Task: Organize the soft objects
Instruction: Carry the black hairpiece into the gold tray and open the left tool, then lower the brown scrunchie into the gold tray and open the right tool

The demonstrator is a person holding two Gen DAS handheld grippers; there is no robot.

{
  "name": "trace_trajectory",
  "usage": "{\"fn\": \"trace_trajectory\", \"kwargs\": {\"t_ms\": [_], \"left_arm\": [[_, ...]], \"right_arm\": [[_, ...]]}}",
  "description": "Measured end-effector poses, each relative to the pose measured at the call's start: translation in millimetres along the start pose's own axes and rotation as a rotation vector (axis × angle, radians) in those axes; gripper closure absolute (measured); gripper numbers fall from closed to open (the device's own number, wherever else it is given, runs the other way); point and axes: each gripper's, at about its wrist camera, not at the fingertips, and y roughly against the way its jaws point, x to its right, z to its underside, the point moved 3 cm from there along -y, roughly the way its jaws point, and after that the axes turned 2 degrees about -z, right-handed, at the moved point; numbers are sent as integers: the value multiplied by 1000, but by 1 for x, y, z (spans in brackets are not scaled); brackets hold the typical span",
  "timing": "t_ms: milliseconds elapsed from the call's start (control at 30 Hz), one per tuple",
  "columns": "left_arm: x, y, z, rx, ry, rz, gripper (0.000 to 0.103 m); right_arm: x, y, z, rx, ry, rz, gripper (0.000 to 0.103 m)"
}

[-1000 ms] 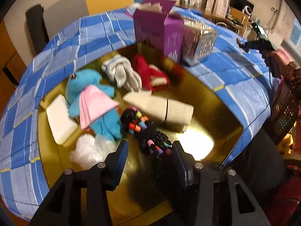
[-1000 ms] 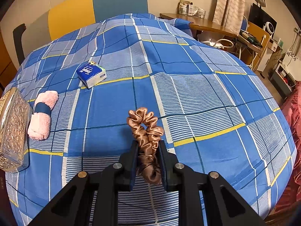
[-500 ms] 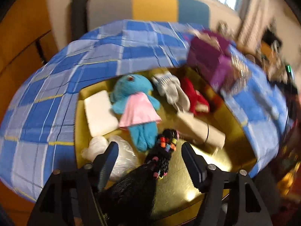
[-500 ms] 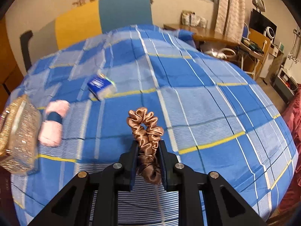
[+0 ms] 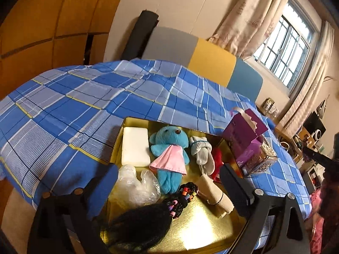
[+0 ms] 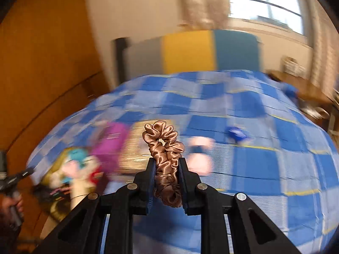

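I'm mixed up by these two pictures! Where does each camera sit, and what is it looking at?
Left wrist: on the left gripper, looking down its open fingers at the gold tray of soft things.
Right wrist: on the right gripper, fingers shut on a brown scrunchie, facing the blurred blue bedspread.
Shared: the blue teddy, the purple box, that bedspread.

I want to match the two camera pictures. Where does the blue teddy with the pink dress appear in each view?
Left wrist view: the blue teddy lies in the gold tray, centre, between the white pad and a grey sock.
Right wrist view: a blurred blue and pink patch at the left edge, low.
Shared landmark: the purple box, right of the teddy in both.
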Motion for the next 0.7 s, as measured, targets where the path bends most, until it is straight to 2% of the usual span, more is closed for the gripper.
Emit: {"fn": "trace_trajectory", "kwargs": {"t_ms": [100, 200, 333, 500, 700], "left_arm": [[-1, 3, 2, 13, -7, -21, 3], [-5, 8, 5, 30, -4, -36, 3], [-14, 13, 5, 53, 24, -48, 3], [-24, 17, 3, 67, 59, -61, 3], [-27, 15, 6, 61, 67, -53, 3]], "right_arm": [[-54, -14, 6, -44, 73, -115, 84], [-118, -39, 23, -129, 188, -231, 84], [-181, -76, 52, -261, 353, -320, 83], [-231, -114, 85, -388, 487, -372, 83], [-251, -147, 101, -478, 512, -410, 82]]}}
